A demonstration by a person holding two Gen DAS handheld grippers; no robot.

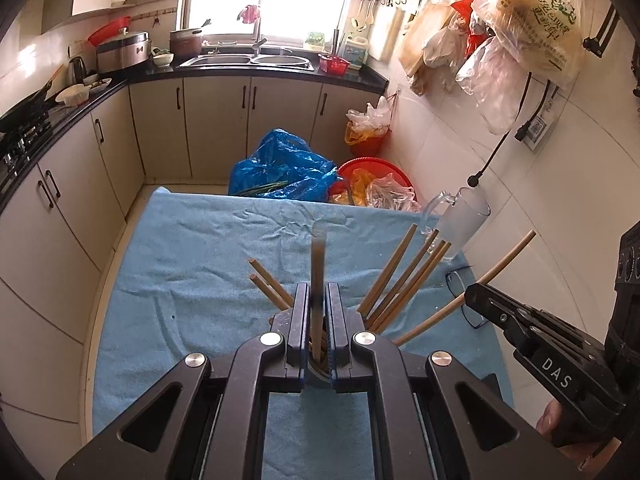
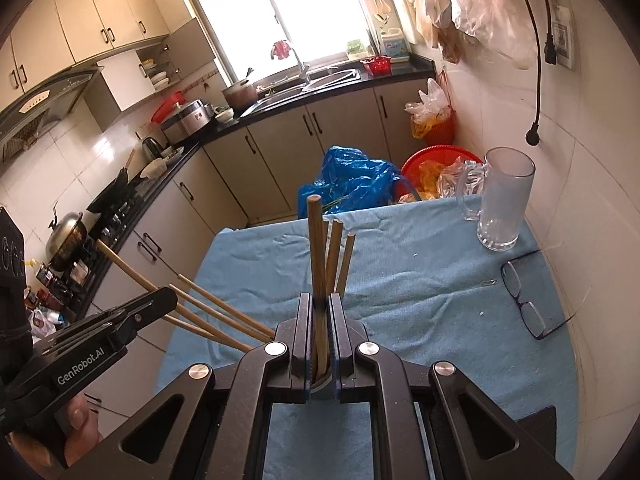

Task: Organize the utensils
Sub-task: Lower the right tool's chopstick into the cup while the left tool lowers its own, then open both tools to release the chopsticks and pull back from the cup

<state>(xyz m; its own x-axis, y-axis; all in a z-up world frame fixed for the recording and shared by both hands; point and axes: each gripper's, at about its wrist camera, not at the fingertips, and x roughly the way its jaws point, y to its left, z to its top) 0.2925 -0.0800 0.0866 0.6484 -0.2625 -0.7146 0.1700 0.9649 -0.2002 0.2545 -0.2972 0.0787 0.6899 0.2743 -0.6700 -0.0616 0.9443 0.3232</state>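
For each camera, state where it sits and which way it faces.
Left wrist: sits on the left gripper, looking forward and down over the blue cloth; its jaws clamp chopsticks; the right gripper and part of a hand show at right.
Right wrist: sits on the right gripper, facing the same cloth; its jaws clamp chopsticks; the left gripper and a hand show at left.
Shared: glass mug, eyeglasses, sink counter.

Around eight brown wooden chopsticks [image 2: 316, 240] fanning out from between the fingers [image 2: 302, 312], one clear glass handled mug [image 2: 504, 200] standing beyond them rightward, one pair of dark-framed spectacles [image 2: 520, 300] lying right of them
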